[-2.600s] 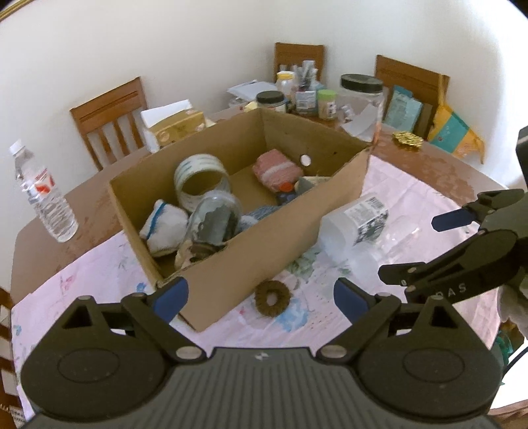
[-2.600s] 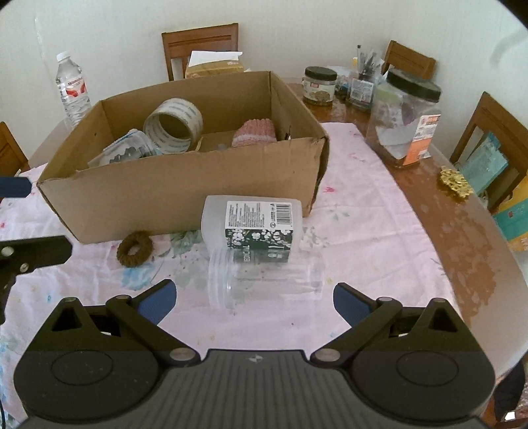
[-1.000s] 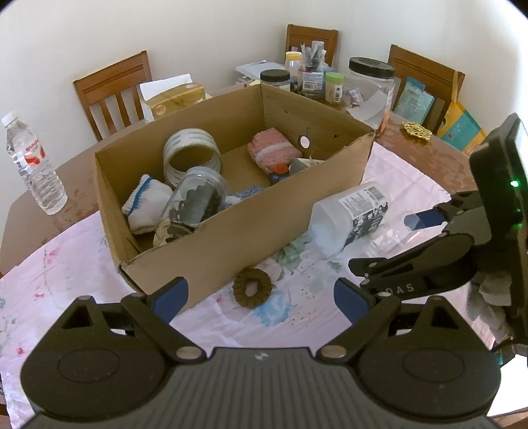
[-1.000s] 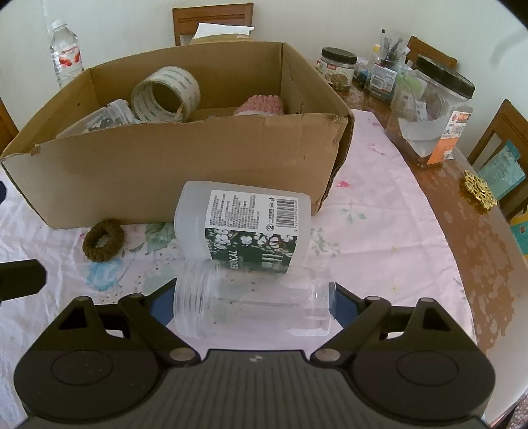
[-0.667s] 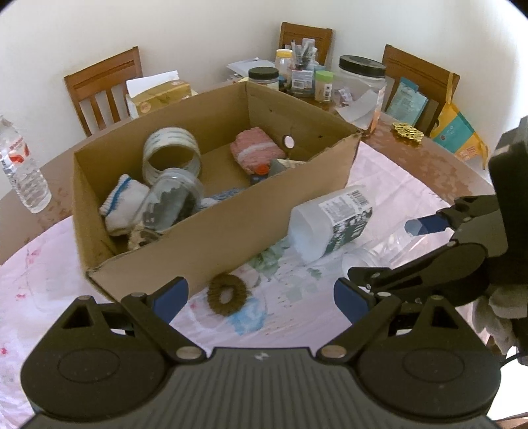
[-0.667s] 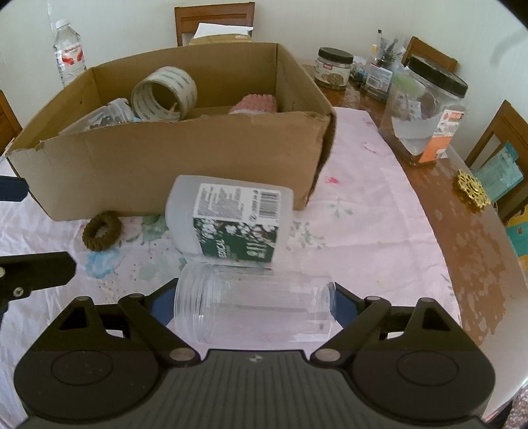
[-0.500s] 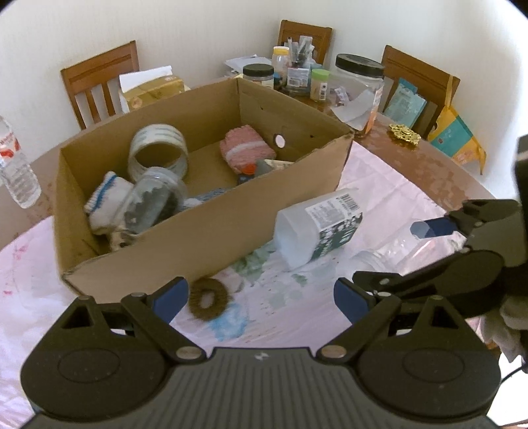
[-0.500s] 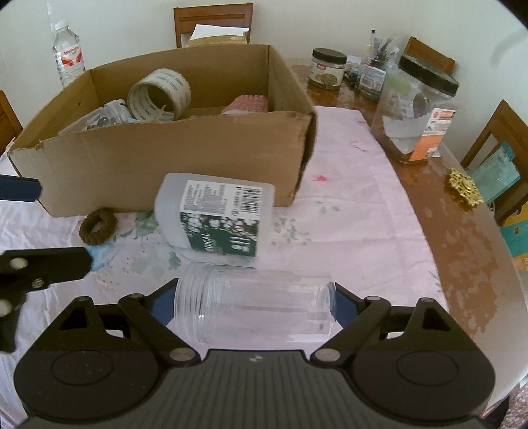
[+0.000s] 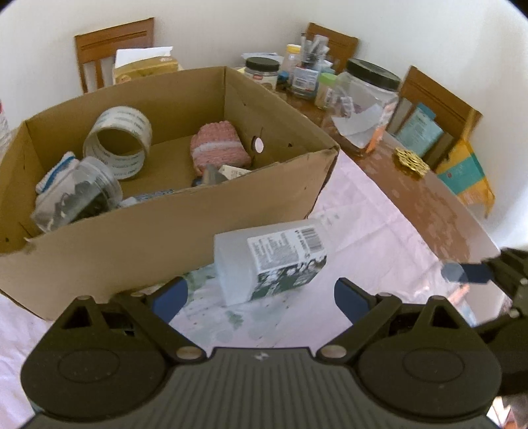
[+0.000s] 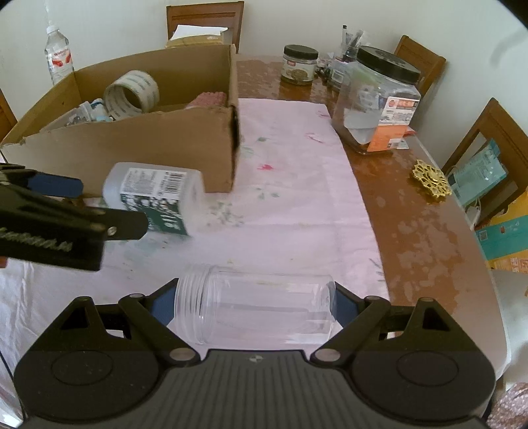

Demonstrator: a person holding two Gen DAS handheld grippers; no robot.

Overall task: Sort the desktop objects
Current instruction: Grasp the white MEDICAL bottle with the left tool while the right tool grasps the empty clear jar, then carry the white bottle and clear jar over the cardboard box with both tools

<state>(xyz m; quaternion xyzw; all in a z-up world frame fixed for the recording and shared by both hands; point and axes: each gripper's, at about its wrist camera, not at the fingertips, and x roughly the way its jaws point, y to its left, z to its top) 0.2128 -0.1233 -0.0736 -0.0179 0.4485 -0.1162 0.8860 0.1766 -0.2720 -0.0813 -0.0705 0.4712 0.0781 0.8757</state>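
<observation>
Brown wooden worktop [image 10: 425, 227], glossy and blotched, half covered by a pale pink floral cloth [image 10: 297, 184]. White walls behind; wooden chairs [image 10: 204, 16] at the far edge and right edge. Open cardboard box [image 9: 184, 217] on the cloth toward the far left corner, holding a tape roll [image 9: 118, 142] and a pink knit [image 9: 217, 150]. White labelled bottle [image 9: 270, 264] lying just beside the box's near wall. Big black-lidded jar [image 10: 379, 99] near the far right corner; gold trinket [image 10: 430, 178] by the right edge. Right tool [image 10: 254, 307] spread wide, clamped end to end on a clear jar [image 10: 257, 310] held sideways above the cloth. Left tool [image 9: 260, 293] open, empty, above the bottle.
</observation>
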